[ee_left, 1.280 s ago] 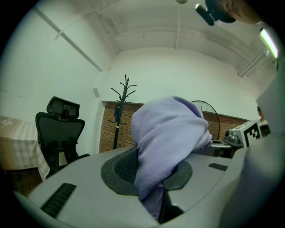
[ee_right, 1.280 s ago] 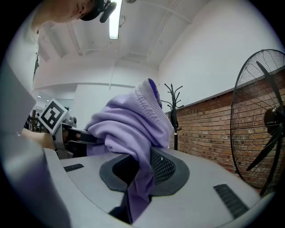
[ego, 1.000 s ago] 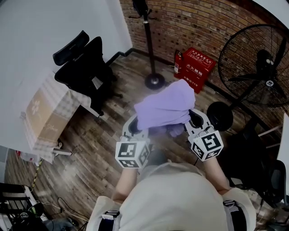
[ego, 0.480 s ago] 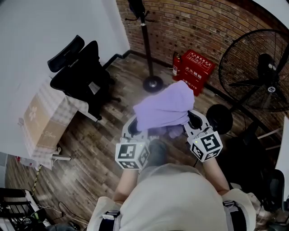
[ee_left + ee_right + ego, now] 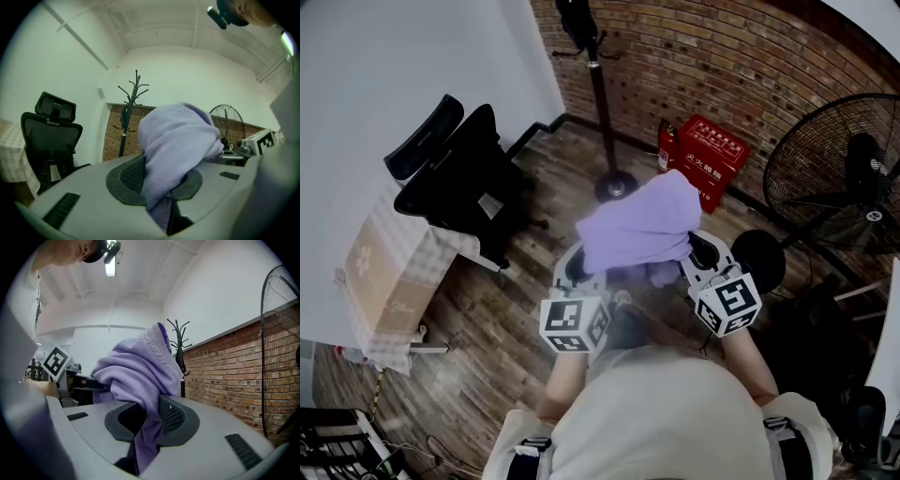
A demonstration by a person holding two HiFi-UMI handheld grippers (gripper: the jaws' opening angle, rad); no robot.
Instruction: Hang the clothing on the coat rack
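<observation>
White Chinese characters on the red box (image 5: pixel 712 154) are too small to read

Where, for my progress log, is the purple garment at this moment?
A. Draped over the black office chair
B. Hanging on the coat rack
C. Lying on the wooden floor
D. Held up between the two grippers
D: the purple garment is clamped in the jaws of both the left gripper and the right gripper, while the coat rack stands ahead by the brick wall without it.

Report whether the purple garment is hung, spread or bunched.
Bunched: the garment lies rumpled, clamped by the left gripper and right gripper.
</observation>
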